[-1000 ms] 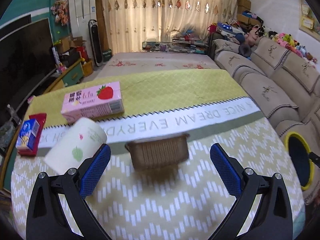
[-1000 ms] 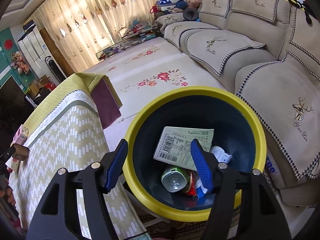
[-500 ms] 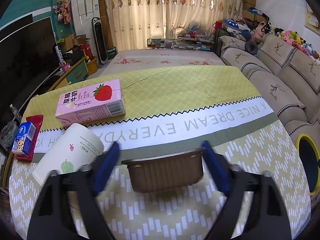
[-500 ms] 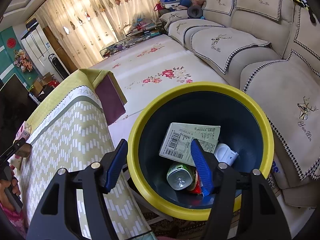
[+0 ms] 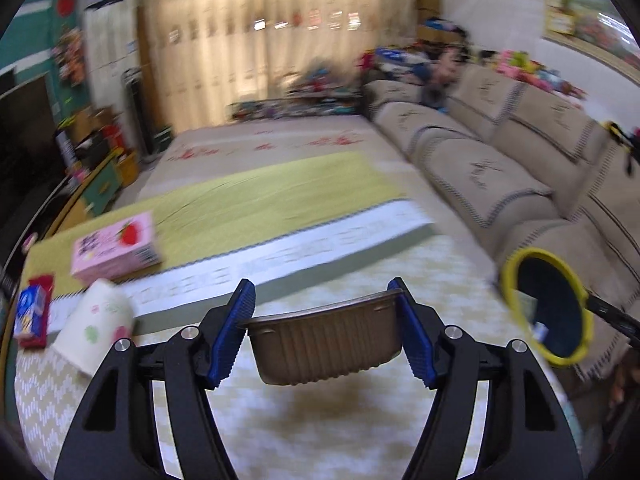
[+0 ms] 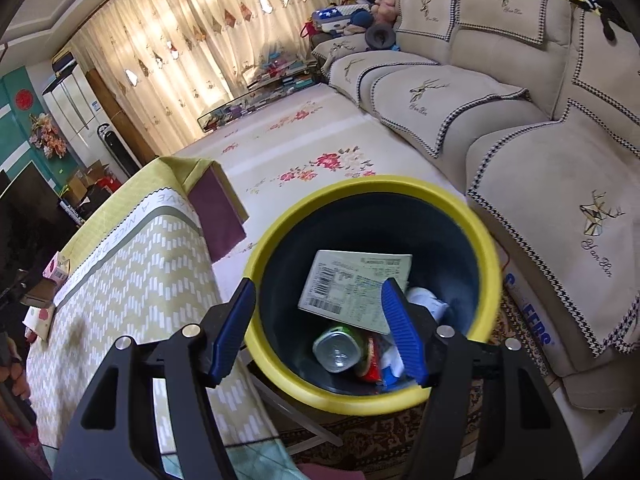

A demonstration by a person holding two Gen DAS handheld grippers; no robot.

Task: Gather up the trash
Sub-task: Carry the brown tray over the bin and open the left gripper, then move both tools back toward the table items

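My left gripper (image 5: 322,330) is shut on a brown ribbed plastic tray (image 5: 326,346) and holds it lifted above the table (image 5: 320,420). A pink strawberry milk carton (image 5: 116,248), a white paper cup (image 5: 98,330) on its side and a small blue carton (image 5: 30,312) lie on the left of the table. My right gripper (image 6: 320,330) is shut on the yellow rim of a dark bin (image 6: 276,356), which holds a paper carton (image 6: 352,288), a can (image 6: 336,350) and wrappers. The bin (image 5: 548,304) also shows in the left wrist view at the right.
A beige sofa (image 6: 520,120) runs along the right. A flowered rug (image 6: 312,148) covers the floor beyond the table (image 6: 132,280). A dark TV (image 5: 24,128) and a cabinet stand at the left.
My left gripper closed on the brown tray, lifted it off the table and swung right toward the bin. The right gripper and bin shifted only slightly.
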